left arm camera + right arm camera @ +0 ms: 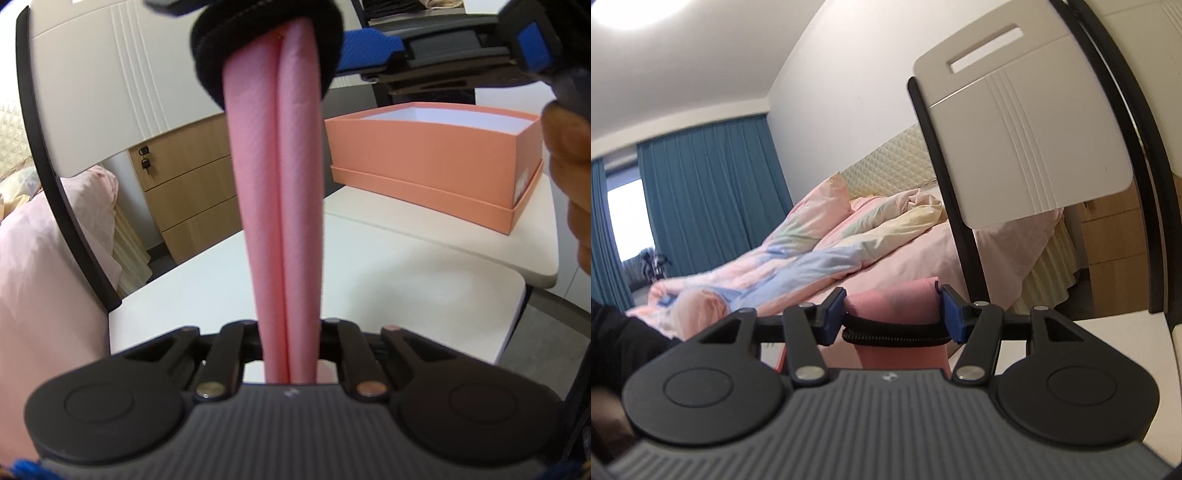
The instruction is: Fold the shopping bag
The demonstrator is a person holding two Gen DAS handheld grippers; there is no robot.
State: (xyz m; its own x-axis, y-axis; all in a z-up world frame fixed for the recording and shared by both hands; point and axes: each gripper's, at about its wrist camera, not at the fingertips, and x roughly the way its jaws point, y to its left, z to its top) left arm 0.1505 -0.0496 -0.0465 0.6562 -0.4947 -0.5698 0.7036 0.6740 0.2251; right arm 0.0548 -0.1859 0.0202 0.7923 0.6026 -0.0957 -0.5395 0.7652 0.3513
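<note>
Left gripper [291,354] of mine clamped narrow on the rolled pink bag [275,206], right gripper [892,314] gripping its far end by the black band [894,334], bag stretched above the table [406,295], orange box [443,166] behind.

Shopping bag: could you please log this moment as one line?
shopping bag: rolled, banded | left tongs: shut on bag | right tongs: around bag | box: on table

Left gripper [290,363] tilted downward, jaws nearly closed, pinching the rolled pink bag [275,192]. Right gripper [892,314] held level, blue pads [834,308] half apart, pressing both sides of the roll. A hand [570,177] sits at the edge.
</note>
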